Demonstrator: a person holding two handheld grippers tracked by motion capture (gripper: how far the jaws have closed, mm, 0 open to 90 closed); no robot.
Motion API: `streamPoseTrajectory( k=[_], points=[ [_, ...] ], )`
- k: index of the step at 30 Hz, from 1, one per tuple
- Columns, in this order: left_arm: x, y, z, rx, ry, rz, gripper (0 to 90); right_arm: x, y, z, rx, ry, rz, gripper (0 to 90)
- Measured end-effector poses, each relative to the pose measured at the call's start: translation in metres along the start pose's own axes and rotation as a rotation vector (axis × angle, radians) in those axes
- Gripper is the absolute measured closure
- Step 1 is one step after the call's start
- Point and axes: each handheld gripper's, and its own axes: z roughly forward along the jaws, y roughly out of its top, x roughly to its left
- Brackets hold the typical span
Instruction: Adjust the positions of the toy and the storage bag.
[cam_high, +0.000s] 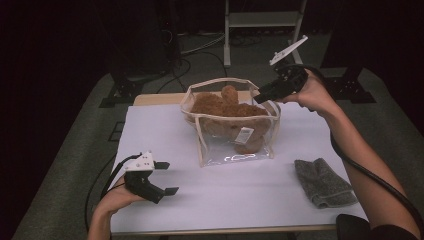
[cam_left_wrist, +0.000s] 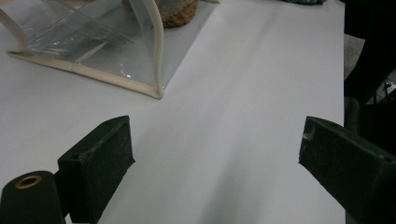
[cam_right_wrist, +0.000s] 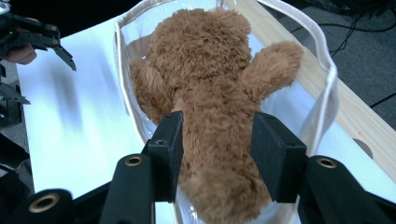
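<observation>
Your left gripper (cam_high: 166, 177) rests at the near left corner of the white table (cam_high: 240, 185), its jaws spread wide with nothing between them. In the left gripper view the two black pads (cam_left_wrist: 100, 161) stand far apart over bare tabletop, and the near corner of the clear bag (cam_left_wrist: 93, 46) lies ahead of them, well apart from the pads.

In the middle of the table stands that bag (cam_high: 232, 125), clear plastic with cream trim, its top open. The brown bear (cam_high: 227, 112) sits inside it, one limb poking up above the rim, a white tag showing through the front wall.

Your right gripper (cam_high: 260, 95) hovers at the bag's far right rim, angled down toward the bear. In the right gripper view its jaws stand half open on either side of the bear (cam_right_wrist: 210, 116); the pads sit right at the fur, but you cannot tell whether they press on it.

To the right, a grey cloth (cam_high: 325, 182) lies crumpled near the table's front edge, well apart from the bag.
</observation>
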Motion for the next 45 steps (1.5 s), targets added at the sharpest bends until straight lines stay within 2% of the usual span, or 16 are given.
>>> streamPoseTrajectory(
  k=[16, 31, 45],
  points=[
    [0.0, 0.0, 0.001, -0.001, -0.002, -0.003, 8.9, -0.001, -0.034, -0.035, -0.046, -0.031, 0.049, 50.9],
    [0.0, -0.001, 0.003, -0.001, -0.004, -0.008, 8.8, -0.001, -0.069, -0.05, -0.077, -0.033, 0.091, 49.3],
    [0.001, -0.003, 0.003, 0.005, -0.006, -0.01, 8.9, 0.0, -0.108, -0.052, -0.088, -0.023, 0.142, 48.0]
  ],
)
